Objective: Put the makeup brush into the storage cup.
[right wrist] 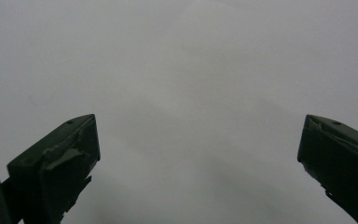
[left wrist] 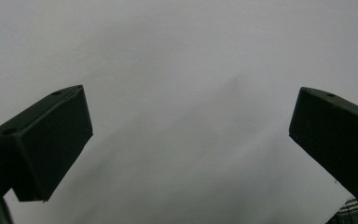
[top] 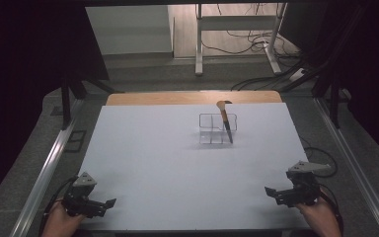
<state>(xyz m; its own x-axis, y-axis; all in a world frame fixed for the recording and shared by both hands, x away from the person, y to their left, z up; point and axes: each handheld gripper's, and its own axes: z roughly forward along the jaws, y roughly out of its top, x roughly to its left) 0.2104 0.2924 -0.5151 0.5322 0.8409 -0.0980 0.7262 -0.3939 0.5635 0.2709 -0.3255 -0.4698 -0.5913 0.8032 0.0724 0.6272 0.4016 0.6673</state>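
Both grippers, left (top: 109, 203) and right (top: 269, 190), wait spread and empty at the table's (top: 148, 163) near corners; the knife (top: 225, 122), light, stiff, likely best gripped by its wooden handle, stands in a clear organizer (top: 217, 129) toward the far edge.

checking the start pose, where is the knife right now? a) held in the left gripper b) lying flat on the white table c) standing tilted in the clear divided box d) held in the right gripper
c: the knife leans in the clear divided box, blade down, while the left gripper and right gripper sit open and empty at the near table edge.
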